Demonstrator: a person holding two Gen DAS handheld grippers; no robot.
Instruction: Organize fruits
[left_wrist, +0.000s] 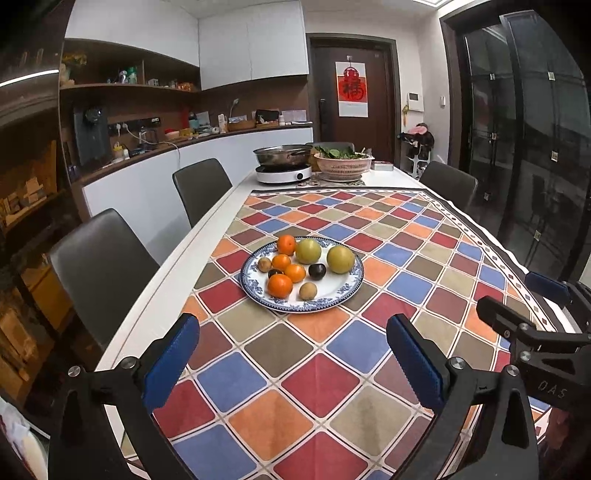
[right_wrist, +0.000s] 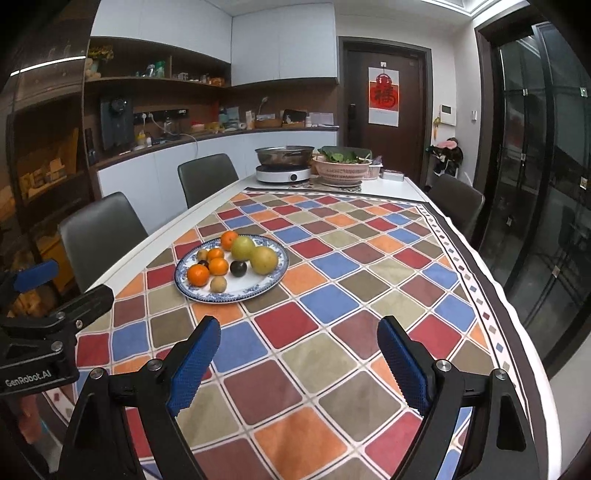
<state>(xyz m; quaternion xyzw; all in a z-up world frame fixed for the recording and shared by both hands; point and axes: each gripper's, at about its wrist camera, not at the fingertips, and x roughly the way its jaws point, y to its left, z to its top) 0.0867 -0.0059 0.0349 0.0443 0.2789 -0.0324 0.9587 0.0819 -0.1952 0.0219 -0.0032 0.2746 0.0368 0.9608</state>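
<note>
A blue-and-white plate (left_wrist: 328, 290) (right_wrist: 255, 282) sits on the checkered tablecloth, left of the table's middle. On it lie several oranges (left_wrist: 279, 286) (right_wrist: 198, 275), two yellow-green round fruits (left_wrist: 340, 259) (right_wrist: 264, 260), two dark plums (left_wrist: 317, 271) (right_wrist: 238, 268) and two small brown fruits (left_wrist: 307, 291). My left gripper (left_wrist: 291, 332) (right_wrist: 68, 286) hovers open over the cloth just short of the plate, nothing between its blue pads. To its right, my right gripper (right_wrist: 299, 326) (left_wrist: 517, 295) is open too and holds nothing, with the plate ahead and to its left.
At the table's far end stand an induction cooker with a steel pot (left_wrist: 283, 173) and a pink colander of greens (left_wrist: 343, 164). Grey chairs (left_wrist: 103, 266) (left_wrist: 201, 188) line the left side, with another chair (left_wrist: 448, 181) at the far right. Tablecloth (left_wrist: 369, 369) spreads right of the plate.
</note>
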